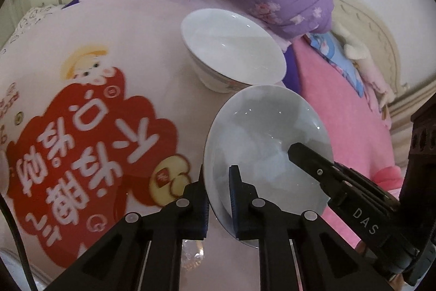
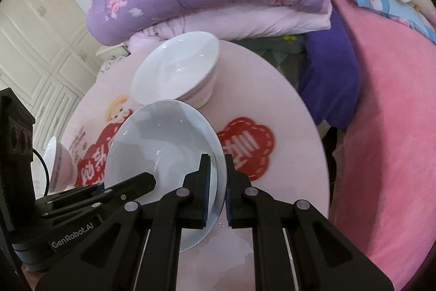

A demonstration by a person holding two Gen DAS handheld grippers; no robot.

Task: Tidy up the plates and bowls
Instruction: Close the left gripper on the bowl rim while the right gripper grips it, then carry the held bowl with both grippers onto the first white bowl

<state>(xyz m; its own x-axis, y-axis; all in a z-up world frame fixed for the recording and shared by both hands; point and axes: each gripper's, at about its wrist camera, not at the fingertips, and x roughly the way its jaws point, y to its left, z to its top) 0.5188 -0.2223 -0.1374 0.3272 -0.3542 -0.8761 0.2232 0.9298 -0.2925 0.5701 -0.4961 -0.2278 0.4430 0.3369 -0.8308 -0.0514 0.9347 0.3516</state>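
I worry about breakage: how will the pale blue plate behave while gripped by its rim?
The pale blue plate looks glazed and glossy, so probably slippery in the left gripper and right gripper. It appears rigid ceramic, likely fragile if dropped onto the table.

Left gripper (image 1: 218, 198) clamped the plate (image 1: 261, 132) rim; right gripper (image 1: 305, 157) reached onto the far side (grip hidden). Bowl (image 1: 231, 48) sat just beyond.
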